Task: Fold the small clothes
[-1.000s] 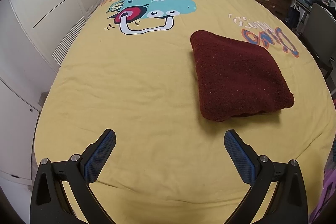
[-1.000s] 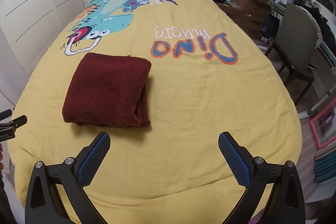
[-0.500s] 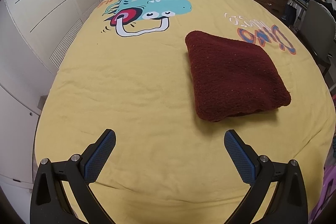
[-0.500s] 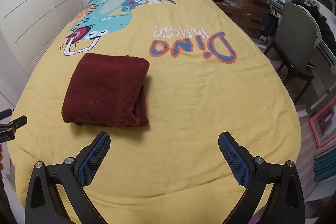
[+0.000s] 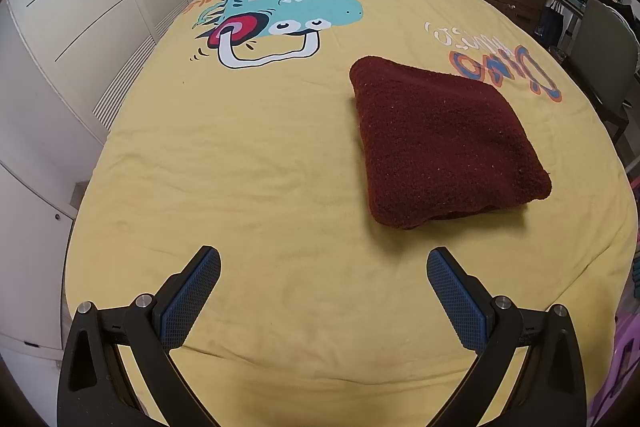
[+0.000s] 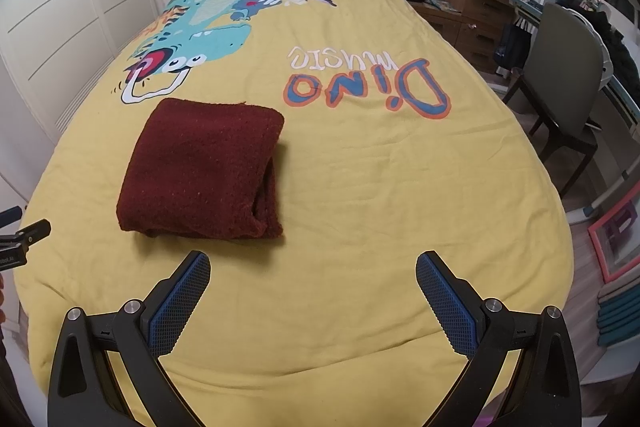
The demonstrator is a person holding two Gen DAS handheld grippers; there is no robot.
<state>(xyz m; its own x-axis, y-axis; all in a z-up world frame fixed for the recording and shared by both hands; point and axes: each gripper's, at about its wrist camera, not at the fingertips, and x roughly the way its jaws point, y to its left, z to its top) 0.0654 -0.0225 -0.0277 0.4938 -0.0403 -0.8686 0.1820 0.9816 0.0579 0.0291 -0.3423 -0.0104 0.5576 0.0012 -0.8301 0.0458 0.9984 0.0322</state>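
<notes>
Lying folded on bedspread [image 5: 240,167]: maroon garment [image 5: 444,143].

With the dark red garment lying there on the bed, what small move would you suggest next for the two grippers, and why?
Probably just draw both back and stop. The dark red garment already lies folded into a neat block on the yellow bedspread, with its layered edges showing on one side. The left hand-held gripper and right hand-held gripper are both open, empty and clear of it, so no further fold seems needed.
</notes>
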